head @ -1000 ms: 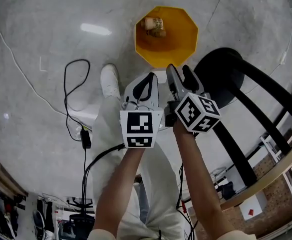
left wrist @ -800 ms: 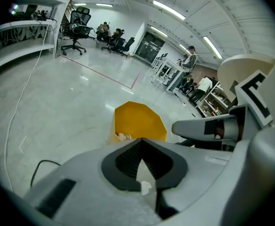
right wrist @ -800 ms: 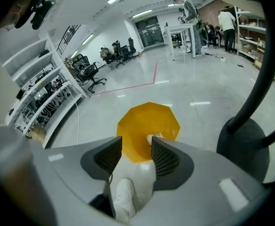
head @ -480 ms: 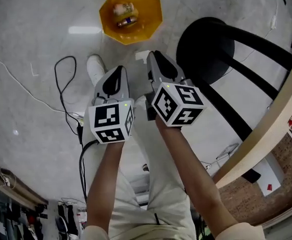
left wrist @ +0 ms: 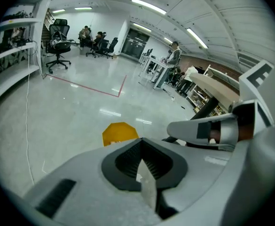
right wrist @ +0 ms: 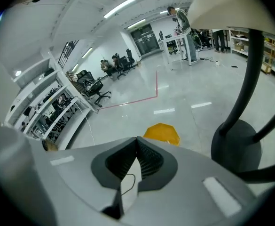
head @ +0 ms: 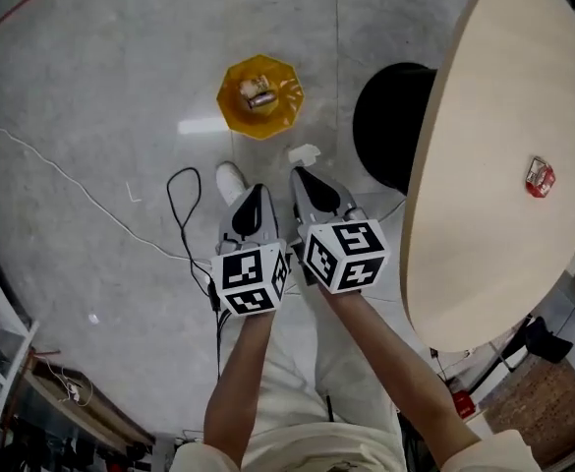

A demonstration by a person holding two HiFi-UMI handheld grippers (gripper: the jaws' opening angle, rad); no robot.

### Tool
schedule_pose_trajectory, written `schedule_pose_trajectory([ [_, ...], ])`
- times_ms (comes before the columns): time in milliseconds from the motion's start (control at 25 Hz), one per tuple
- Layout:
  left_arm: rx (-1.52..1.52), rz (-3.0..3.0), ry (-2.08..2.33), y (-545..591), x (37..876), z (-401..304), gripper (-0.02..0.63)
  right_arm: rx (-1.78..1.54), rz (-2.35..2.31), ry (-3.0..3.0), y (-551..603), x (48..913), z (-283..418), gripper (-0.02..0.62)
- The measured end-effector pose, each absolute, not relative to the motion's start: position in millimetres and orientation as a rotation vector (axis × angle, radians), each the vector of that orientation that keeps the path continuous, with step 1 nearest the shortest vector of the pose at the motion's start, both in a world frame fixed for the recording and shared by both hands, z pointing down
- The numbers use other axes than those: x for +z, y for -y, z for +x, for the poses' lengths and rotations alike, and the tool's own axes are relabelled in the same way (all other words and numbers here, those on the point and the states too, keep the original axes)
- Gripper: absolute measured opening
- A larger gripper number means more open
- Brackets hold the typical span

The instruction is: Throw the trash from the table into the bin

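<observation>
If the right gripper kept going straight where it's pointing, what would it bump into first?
Most likely the yellow bin, or the floor just beside it. The right gripper, fingers just closed on nothing, aims down there with nothing showing between, though depth is unclear.

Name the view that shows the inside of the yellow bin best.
The head view: it looks straight down into the yellow bin, showing trash inside. The left gripper view and right gripper view each catch the bin at a low slant, near edge hidden, contents unseen.
</observation>
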State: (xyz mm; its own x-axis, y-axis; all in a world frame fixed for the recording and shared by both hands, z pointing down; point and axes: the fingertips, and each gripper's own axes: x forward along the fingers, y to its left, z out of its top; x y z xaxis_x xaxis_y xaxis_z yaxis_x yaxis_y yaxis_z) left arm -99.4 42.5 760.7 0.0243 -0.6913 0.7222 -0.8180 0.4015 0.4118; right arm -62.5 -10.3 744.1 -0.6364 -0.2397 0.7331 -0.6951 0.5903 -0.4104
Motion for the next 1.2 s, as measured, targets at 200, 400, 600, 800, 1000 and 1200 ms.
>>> schedule_pose_trajectory([
  [200,0.208,1.415,1.71,-32.5,684.4,-104.7,0.006,1.01,0.705,2.219,3.0,672.5,-70.5,0.006],
  [400,0.255,1.501,1.686,-33.7,610.6,-90.9,0.006,1.009,0.68,2.303,0.8,589.5,-63.6,0.006],
  [600,0.28,1.57,1.624,-35.7,563.3,-58.2,0.006,0.925,0.667,2.339,-4.7,540.3,-45.7,0.006],
  [800,0.322,1.692,1.581,-28.6,513.3,-13.8,0.006,0.887,0.671,2.382,-9.7,494.4,1.8,0.006],
  [1000,0.344,1.805,1.54,-24.1,482.5,32.6,0.006,0.858,0.739,2.413,-13.3,469.3,68.0,0.006],
  [1200,0.376,1.95,1.466,-17.4,452.8,89.5,0.006,0.852,0.815,2.433,-19.2,452.9,137.5,0.006],
])
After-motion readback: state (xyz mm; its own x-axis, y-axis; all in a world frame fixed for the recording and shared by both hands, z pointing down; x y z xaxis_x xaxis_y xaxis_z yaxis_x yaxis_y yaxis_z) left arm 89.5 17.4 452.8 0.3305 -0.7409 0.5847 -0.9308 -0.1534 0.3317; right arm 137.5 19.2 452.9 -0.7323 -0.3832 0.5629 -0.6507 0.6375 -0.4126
